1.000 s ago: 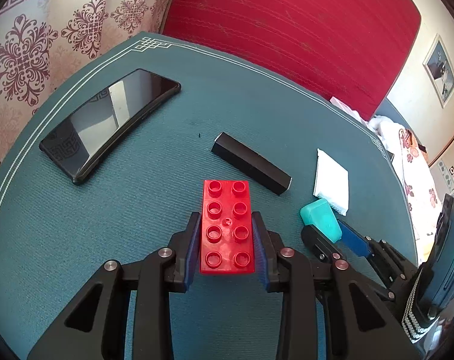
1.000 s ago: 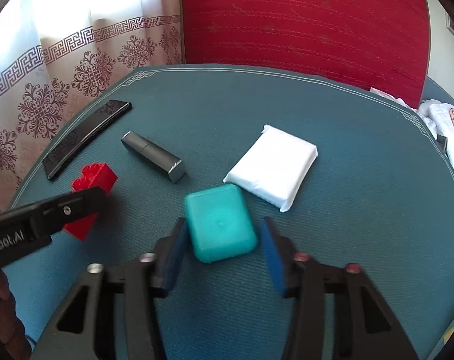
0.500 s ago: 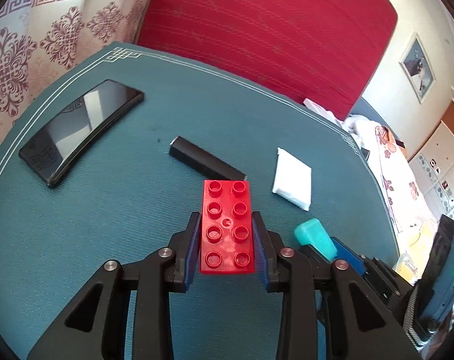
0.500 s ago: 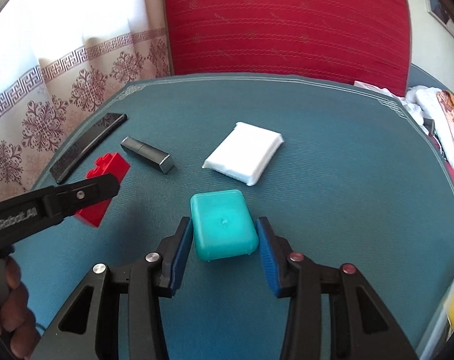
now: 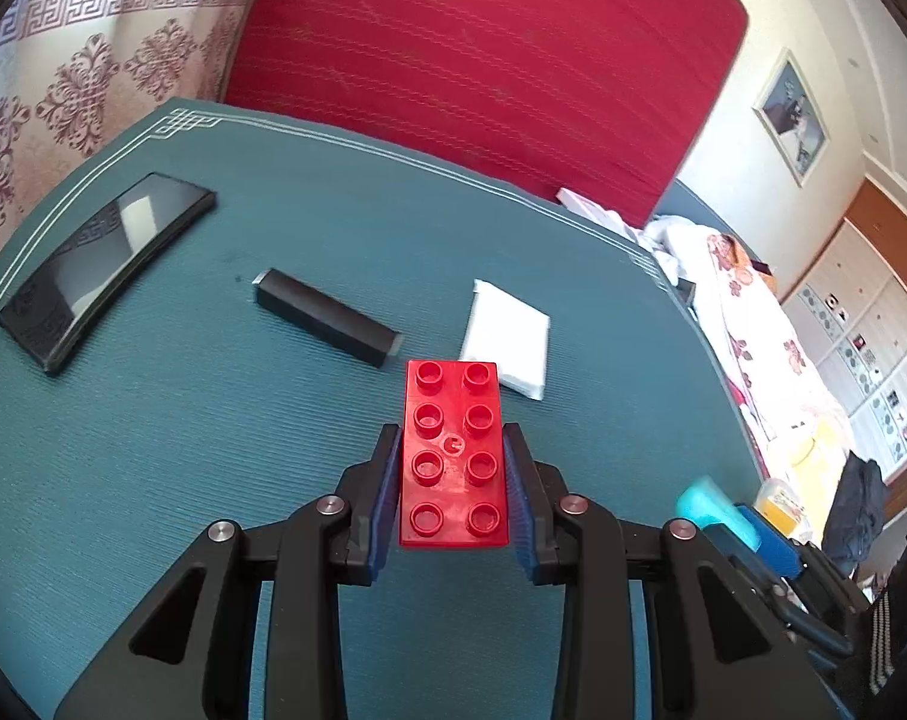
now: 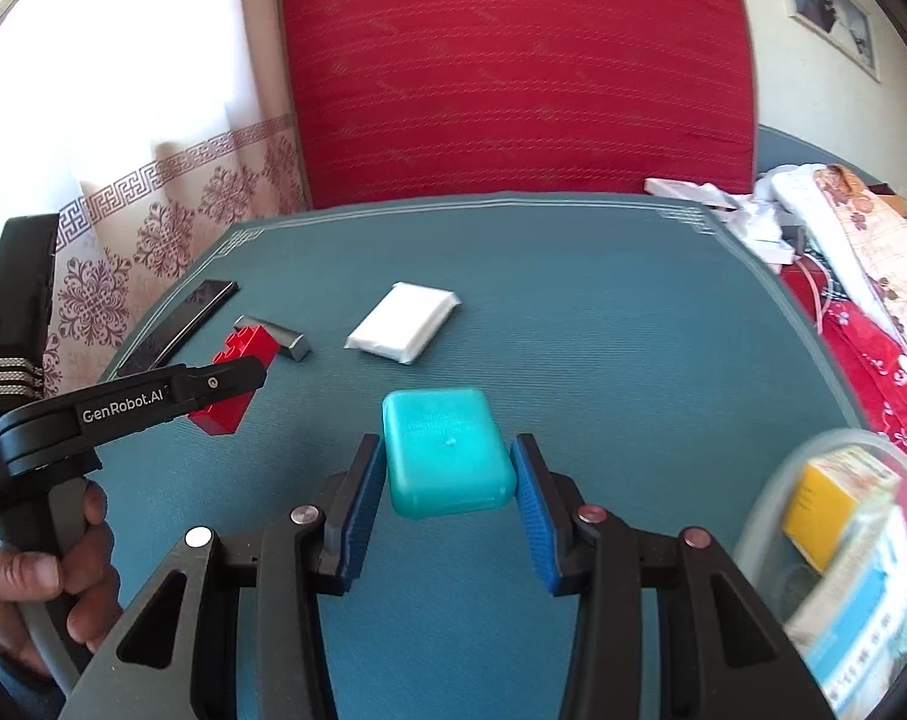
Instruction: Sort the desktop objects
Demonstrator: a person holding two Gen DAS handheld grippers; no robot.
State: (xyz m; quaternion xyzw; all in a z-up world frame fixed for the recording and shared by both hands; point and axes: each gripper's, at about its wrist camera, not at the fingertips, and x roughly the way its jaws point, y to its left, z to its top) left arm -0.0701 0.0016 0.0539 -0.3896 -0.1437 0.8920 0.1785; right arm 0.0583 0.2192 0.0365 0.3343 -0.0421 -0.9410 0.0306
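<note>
A red eight-stud brick (image 5: pixel 453 456) hangs above the teal table mat (image 5: pixel 153 480), and my left gripper (image 5: pixel 452 438) is shut on its long sides. In the right wrist view the same brick (image 6: pixel 246 354) shows at the left behind a black finger (image 6: pixel 213 384) of that gripper. My right gripper (image 6: pixel 447 450) is shut on a small teal rounded case (image 6: pixel 441 432), its blue pads against both sides, clear of the mat. That case (image 5: pixel 714 510) also appears blurred at the left wrist view's lower right.
On the mat lie a black phone (image 5: pixel 105 264), a dark rectangular bar (image 5: pixel 327 318) and a white packet (image 5: pixel 507 336). A clear container (image 6: pixel 771 510) holding boxes sits at the lower right. A hand (image 6: pixel 33 576) grips the left tool. Clutter lies beyond the right edge.
Both grippers have risen and drawn back toward the right with their loads, the right one farther. The clear container has come into the right wrist view.
</note>
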